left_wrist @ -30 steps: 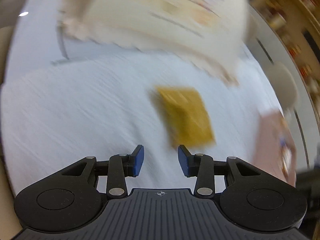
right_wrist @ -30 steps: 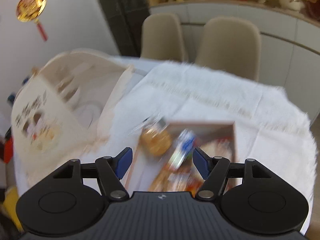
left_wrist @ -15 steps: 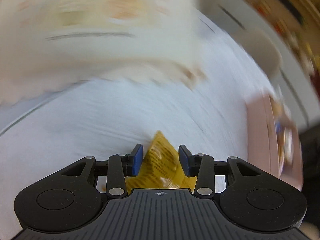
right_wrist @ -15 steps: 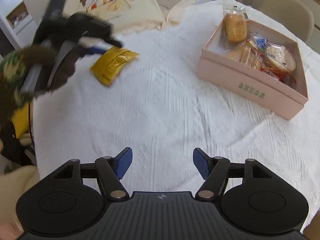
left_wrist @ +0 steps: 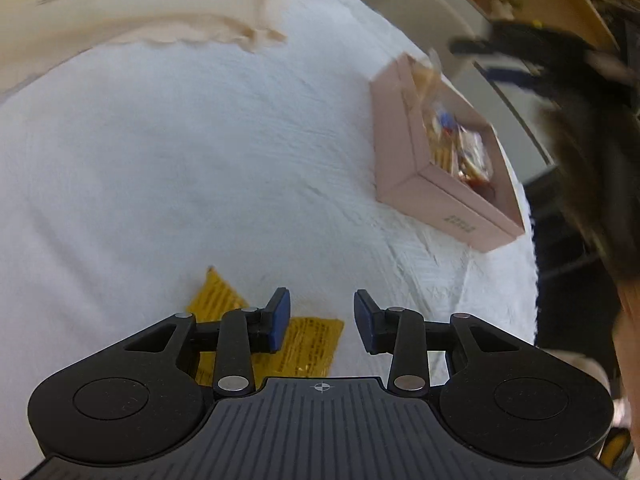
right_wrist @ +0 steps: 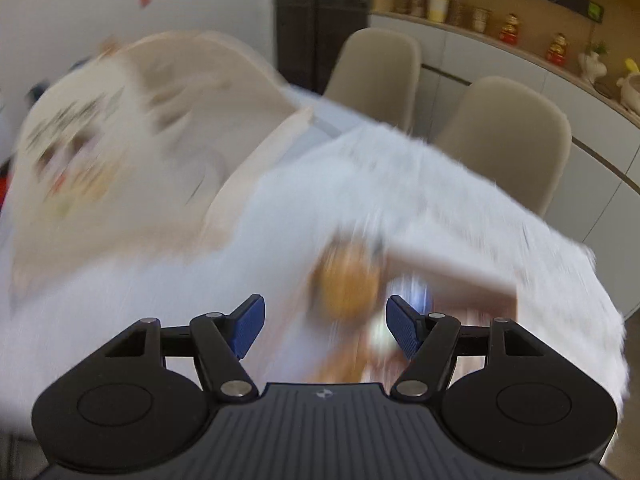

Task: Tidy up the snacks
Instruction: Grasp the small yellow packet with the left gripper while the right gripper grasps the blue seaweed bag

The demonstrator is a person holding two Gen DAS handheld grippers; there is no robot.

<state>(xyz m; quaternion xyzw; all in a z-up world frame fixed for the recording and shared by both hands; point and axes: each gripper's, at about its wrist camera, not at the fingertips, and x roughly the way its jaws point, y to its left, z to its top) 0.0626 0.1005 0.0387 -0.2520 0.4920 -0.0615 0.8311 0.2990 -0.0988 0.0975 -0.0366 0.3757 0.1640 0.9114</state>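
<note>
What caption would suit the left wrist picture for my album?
Open left hand-held gripper above a yellow packet on the white cloth, with the pink snack box to the right.

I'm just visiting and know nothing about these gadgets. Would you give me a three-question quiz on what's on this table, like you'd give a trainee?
1. True or false: the yellow packet already lies inside the pink box.
2. What covers the table? A) white cloth B) newspaper C) bare wood
3. What fills the pink box?

Key:
1. False; it lies on the cloth, beneath the left gripper, whose fingers are apart.
2. A
3. Assorted wrapped snacks.
</note>
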